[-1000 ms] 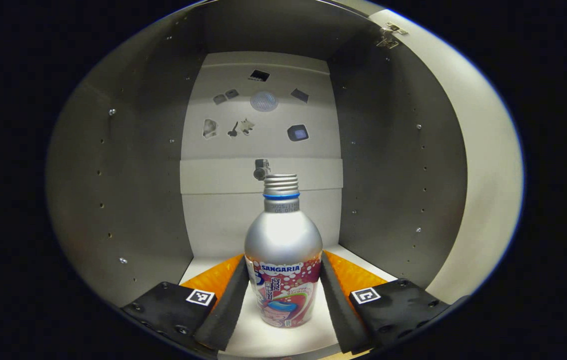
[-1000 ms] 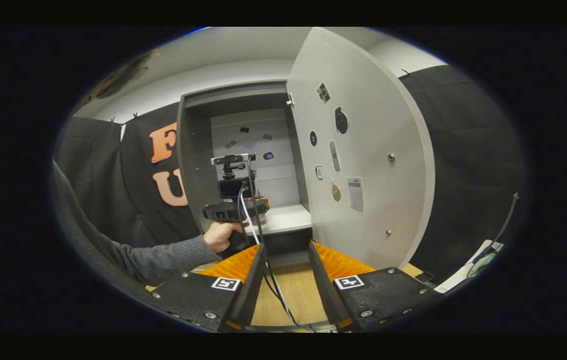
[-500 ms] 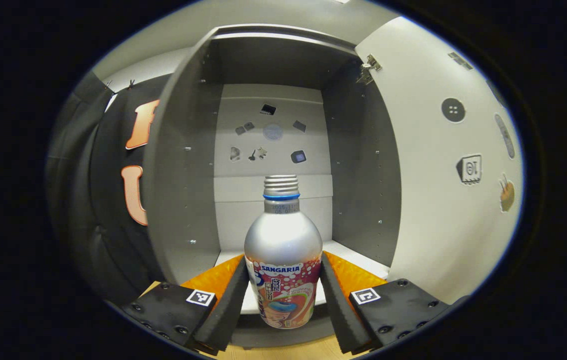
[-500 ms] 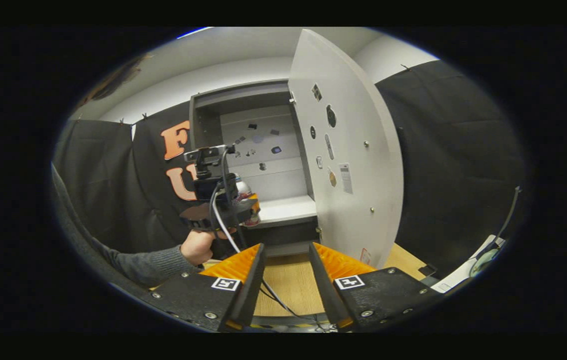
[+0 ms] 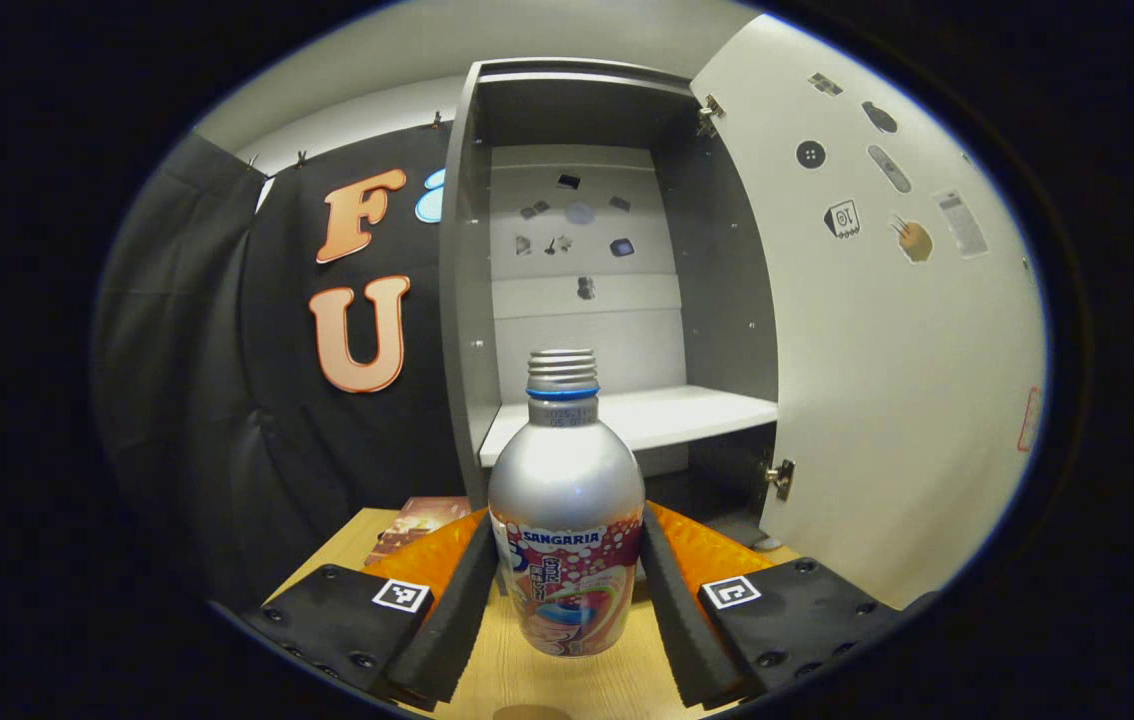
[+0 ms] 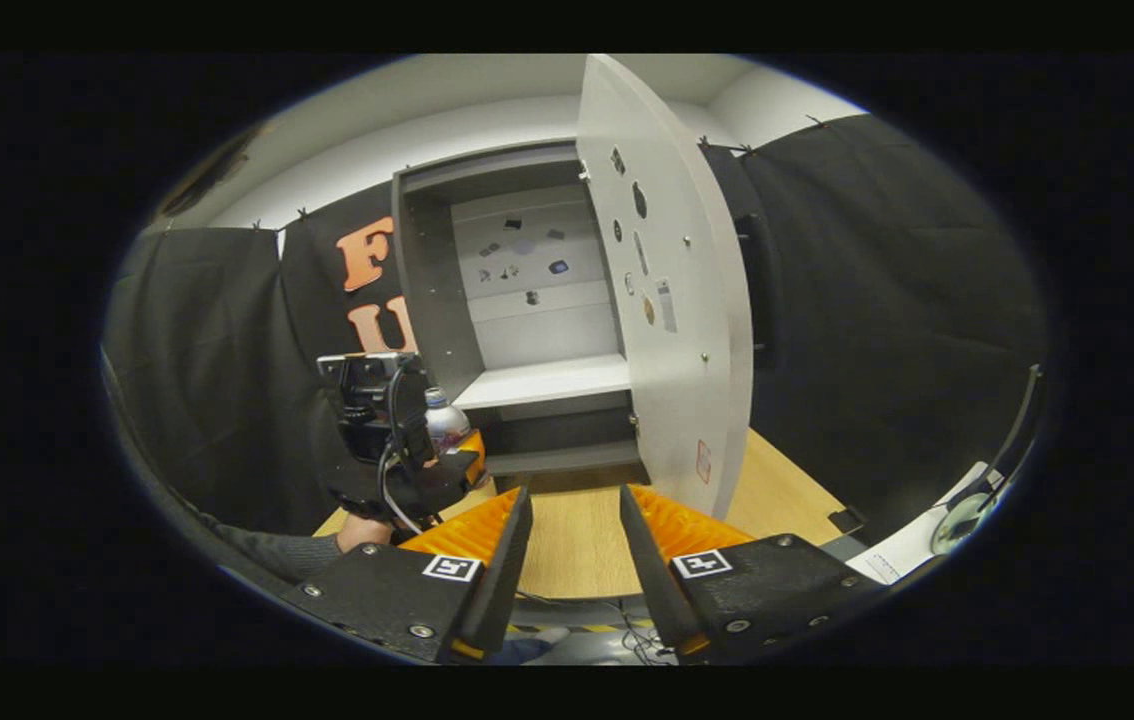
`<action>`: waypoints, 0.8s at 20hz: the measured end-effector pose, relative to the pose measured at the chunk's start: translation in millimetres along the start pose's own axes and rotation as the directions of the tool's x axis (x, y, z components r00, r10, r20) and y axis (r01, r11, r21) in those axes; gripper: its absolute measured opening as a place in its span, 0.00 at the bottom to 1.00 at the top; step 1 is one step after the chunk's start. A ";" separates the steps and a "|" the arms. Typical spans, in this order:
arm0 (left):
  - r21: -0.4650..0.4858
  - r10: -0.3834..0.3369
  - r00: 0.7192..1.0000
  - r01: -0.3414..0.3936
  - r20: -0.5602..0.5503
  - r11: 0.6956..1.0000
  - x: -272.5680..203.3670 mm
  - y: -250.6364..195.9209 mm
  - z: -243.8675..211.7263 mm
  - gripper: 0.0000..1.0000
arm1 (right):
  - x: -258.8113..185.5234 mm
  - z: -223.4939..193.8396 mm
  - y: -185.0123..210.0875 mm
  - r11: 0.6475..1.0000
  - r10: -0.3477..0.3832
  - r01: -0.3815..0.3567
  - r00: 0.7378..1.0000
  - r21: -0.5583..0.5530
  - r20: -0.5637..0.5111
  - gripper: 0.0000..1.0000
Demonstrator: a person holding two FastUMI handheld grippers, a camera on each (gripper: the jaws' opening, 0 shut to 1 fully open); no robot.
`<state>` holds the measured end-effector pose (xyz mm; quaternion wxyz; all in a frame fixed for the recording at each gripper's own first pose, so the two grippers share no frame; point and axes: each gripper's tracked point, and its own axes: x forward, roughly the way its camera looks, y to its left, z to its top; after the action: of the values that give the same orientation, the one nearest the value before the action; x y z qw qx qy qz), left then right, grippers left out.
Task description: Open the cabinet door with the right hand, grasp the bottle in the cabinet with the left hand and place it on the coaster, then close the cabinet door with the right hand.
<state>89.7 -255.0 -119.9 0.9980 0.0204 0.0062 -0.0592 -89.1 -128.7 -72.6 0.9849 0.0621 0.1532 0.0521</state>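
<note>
The bottle [image 5: 567, 520], which stood on the cabinet [image 5: 567, 300] shelf [image 5: 627, 415] a second ago, has been drawn clear of it and now hangs upright above the wooden worktop [image 5: 567, 685], clenched on both sides by the left gripper's [image 5: 567, 590] fingers. It is silver with a threaded, capless neck, a blue ring below it and a red printed label around its lower half. The door [image 6: 667, 300] stands open, and the right gripper [image 6: 572, 560], fingers apart and empty, has backed away from it.
</note>
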 end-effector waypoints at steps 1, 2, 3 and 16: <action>-0.009 0.010 1.000 -0.010 -0.024 1.000 -4.9 5.1 -15.9 0.84 | -0.3 -6.1 -0.6 1.000 0.003 -0.003 1.000 0.002 -0.016 0.55; -0.016 0.019 0.999 -0.020 -0.046 1.000 -9.1 9.9 -30.6 0.85 | -0.5 -10.1 -1.2 1.000 0.006 -0.005 1.000 0.004 -0.027 0.56; -0.024 0.028 0.998 -0.030 -0.062 0.999 -12.7 14.9 -45.3 0.84 | -0.3 -14.4 -0.2 1.000 0.011 -0.010 0.999 0.007 -0.039 0.56; -0.023 0.078 0.977 -0.084 -0.201 0.996 -40.3 36.1 -185.3 0.84 | 24.9 -73.9 10.3 0.999 0.044 -0.036 0.971 0.039 -0.236 0.58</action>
<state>52.1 -206.7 -303.0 0.9941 0.0108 0.1065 -0.0162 -89.1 -107.6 -148.4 0.9571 0.0755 0.2689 0.0763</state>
